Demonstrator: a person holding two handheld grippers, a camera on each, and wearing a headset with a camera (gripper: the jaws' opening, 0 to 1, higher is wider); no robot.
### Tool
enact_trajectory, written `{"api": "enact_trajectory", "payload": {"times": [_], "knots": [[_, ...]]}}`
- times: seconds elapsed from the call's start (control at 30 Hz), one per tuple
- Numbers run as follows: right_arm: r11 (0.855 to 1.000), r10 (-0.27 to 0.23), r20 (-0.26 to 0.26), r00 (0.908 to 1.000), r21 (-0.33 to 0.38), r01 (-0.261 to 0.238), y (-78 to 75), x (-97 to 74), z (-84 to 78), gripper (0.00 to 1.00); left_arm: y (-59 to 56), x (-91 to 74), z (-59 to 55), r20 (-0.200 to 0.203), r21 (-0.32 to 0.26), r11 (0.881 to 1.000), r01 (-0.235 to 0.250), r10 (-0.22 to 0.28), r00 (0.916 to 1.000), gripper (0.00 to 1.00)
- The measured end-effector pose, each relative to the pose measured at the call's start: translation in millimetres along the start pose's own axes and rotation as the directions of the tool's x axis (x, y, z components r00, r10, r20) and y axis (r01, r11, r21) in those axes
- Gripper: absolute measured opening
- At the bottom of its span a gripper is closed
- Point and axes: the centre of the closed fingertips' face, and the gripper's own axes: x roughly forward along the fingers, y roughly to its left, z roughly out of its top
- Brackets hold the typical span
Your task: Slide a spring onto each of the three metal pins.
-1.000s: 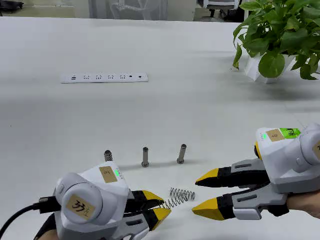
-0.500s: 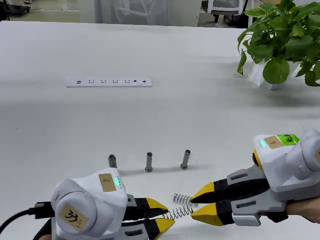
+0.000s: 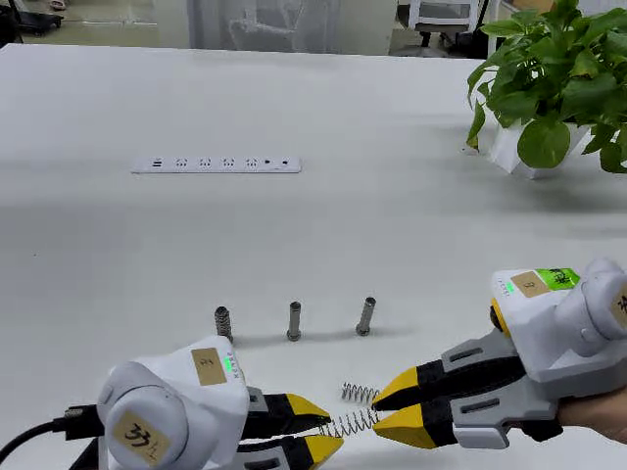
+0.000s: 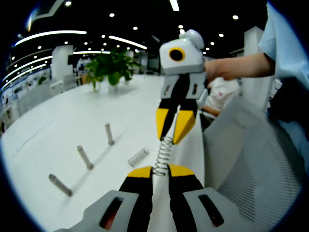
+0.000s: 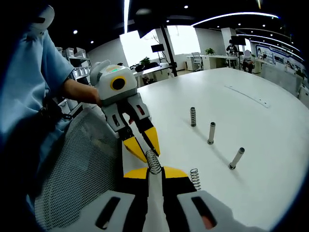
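Left gripper (image 3: 331, 435) and right gripper (image 3: 379, 410) each pinch an end of one spring (image 3: 351, 423), in front of the middle pin (image 3: 294, 320). Loose spring (image 3: 360, 394) lies nearer that pin.

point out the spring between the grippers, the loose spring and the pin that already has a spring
held spring (image 3: 351, 423), head view, middle coils
loose spring (image 3: 360, 394), head view, middle coils
pin with spring (image 3: 223, 321), head view, coils round its shaft

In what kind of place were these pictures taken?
Probably an open-plan office or lab: a wide white table with a power strip and a potted plant on it, under rows of ceiling lights.
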Motion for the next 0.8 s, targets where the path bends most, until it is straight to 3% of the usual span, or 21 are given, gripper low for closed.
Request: {"api": "enact_trajectory", "payload": {"times": [0.43,0.8], "knots": [[0.993,-0.032,-0.042,0.9986,-0.114,0.027,5.8,-2.6,17.4,0.11,-6.8,5.2,-1.0,-0.028,0.028,0.999,0.017,-0.016,0.9995,0.10],[0.977,-0.053,-0.082,0.9952,-0.213,0.034,10.3,0.6,25.9,0.11,-5.9,7.4,0.0,-0.033,0.018,1.000,0.013,-0.013,0.9994,0.10]]}}
